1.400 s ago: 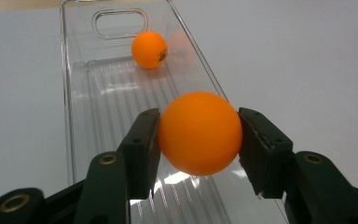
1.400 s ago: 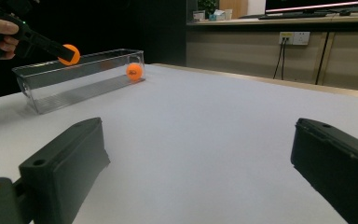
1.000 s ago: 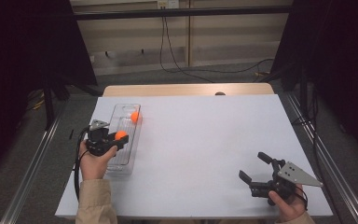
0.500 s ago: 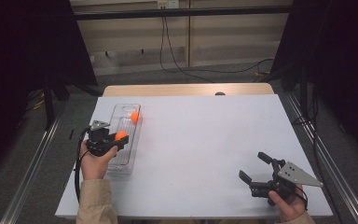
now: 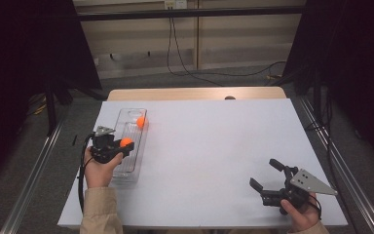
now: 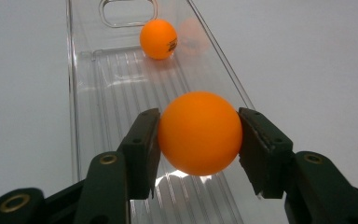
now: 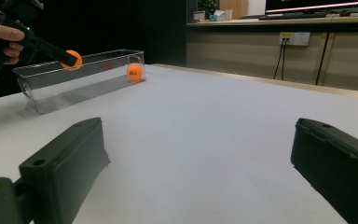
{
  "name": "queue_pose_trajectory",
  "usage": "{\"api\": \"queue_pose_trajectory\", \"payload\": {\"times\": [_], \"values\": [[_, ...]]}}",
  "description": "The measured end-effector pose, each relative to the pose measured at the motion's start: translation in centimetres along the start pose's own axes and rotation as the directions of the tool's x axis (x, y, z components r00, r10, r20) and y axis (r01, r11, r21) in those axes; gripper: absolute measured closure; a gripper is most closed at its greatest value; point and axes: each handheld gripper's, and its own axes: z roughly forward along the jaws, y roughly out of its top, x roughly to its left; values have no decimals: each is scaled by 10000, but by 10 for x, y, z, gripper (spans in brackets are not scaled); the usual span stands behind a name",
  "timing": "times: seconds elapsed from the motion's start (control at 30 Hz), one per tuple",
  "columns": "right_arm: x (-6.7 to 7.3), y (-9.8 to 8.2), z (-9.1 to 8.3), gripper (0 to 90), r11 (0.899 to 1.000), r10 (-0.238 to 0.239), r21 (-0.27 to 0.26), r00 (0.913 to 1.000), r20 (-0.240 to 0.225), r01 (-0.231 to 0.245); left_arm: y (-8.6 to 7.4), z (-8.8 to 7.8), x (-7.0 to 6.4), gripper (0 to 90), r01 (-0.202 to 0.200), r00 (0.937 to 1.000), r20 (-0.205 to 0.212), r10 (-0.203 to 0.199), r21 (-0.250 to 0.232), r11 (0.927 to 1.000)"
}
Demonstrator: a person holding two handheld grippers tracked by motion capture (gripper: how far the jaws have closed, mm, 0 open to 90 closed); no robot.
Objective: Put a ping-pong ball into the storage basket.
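My left gripper (image 6: pixel 198 135) is shut on an orange ball (image 6: pixel 199 133), its two black pads pressing the ball's sides. It holds the ball (image 5: pixel 126 143) just above the long clear plastic tray (image 5: pixel 121 168) at the table's left. A second orange ball (image 6: pixel 158 38) lies on the ribbed floor of the tray (image 6: pixel 93 93) near its far end. From the right gripper view, the held ball (image 7: pixel 72 59) hangs at the tray's rim and the other ball (image 7: pixel 134 71) rests inside. My right gripper (image 5: pixel 267 179) stands open and empty, low over the table's near right.
The white table (image 5: pixel 214 146) is bare between the tray and my right gripper. A wooden strip (image 5: pixel 195 93) borders its far edge. Metal rails (image 5: pixel 29 185) run along both sides, and cables (image 5: pixel 185 58) lie on the floor beyond.
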Motion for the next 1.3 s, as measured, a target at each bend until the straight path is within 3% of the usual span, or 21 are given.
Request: {"api": "queue_pose_trajectory", "payload": {"times": [1.3], "values": [[0,0,0,24,10000,-16,5,10000,-4,16,-3,9,2,503,-61,9992,-386,75,357,9993]]}}
